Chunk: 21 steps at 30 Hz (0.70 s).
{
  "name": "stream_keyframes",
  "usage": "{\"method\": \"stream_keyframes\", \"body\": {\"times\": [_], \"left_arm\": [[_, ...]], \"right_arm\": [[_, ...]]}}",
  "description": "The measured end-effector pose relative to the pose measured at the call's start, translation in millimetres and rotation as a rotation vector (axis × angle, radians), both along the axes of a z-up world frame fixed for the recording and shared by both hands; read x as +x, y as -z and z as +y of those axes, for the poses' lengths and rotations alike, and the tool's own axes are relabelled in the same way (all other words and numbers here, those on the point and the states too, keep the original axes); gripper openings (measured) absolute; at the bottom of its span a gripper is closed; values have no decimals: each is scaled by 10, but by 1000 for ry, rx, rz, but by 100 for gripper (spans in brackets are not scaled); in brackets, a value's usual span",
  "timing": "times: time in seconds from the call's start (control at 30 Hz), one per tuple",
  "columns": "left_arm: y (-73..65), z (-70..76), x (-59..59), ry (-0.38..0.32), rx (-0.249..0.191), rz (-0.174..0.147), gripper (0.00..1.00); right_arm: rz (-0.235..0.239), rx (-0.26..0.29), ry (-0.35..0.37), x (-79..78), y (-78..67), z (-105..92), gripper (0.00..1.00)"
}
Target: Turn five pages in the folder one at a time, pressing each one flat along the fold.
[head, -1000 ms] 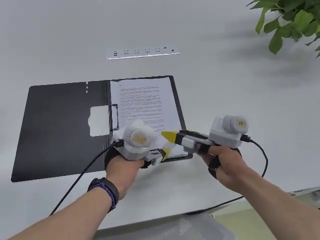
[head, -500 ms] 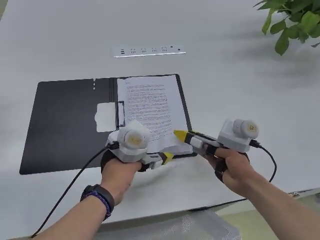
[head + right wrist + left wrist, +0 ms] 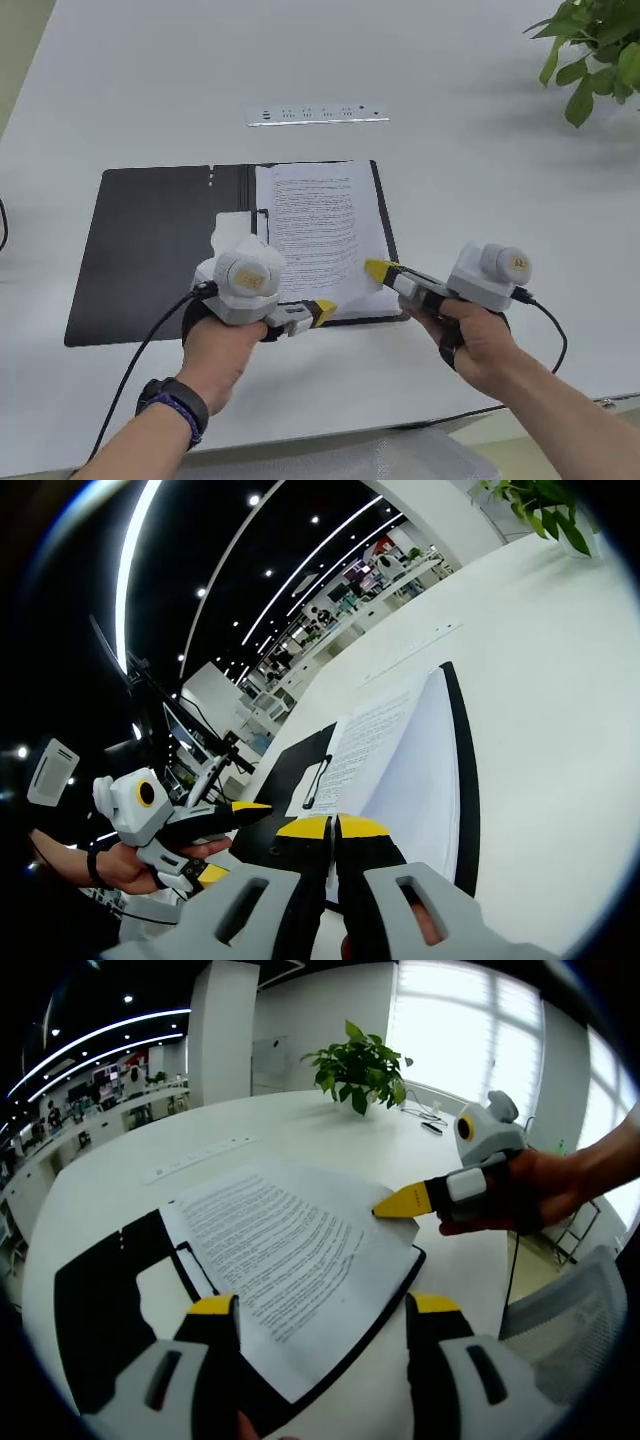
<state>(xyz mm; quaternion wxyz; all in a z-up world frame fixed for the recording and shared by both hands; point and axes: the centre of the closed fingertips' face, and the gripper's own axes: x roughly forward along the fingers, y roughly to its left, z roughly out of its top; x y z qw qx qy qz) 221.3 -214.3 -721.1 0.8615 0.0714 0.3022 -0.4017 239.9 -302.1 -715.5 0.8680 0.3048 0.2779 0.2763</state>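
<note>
Jaws on my right gripper (image 3: pixel 335 828) are pressed together, tips at the right edge of the top page (image 3: pixel 322 232). Whether a sheet is caught between them, I cannot tell. My left gripper (image 3: pixel 322 1310) is wide open and holds nothing, its jaws straddling the near edge of the folder (image 3: pixel 150 250). The folder lies open on the white table (image 3: pixel 480 170): dark left half spread flat, paper stack under a clip (image 3: pixel 315 773) on the right half. Beyond it, well apart, sits a power strip (image 3: pixel 316 114), and a potted plant (image 3: pixel 597 45) stands at the far right.

Assessment: a page turn appears to be at its start. I can make out no turned sheet on the left half.

Risks:
- The closed tips may take two sheets or none, since the stack edges sit flush.
- A pull away from the clip could crease or tear the sheet at the fold.
- Nothing pins the folder, so it may slide on the smooth table as the page is drawn across.
</note>
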Motion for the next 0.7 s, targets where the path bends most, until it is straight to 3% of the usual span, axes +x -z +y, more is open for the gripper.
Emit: {"method": "stream_keyframes", "body": {"times": [0.2,0.43,0.7], "left_arm": [[-121,174,33,-29,-14,-26,68],[-151,377,29,-51,-8,-42,69],[-175,672,-10,-100,-24,-37,69]], "right_arm": [[-21,12,-15,51,-92,185,0],[-52,16,-53,83,-206,467,0],[-71,31,-90,122,-293,782,0]]}}
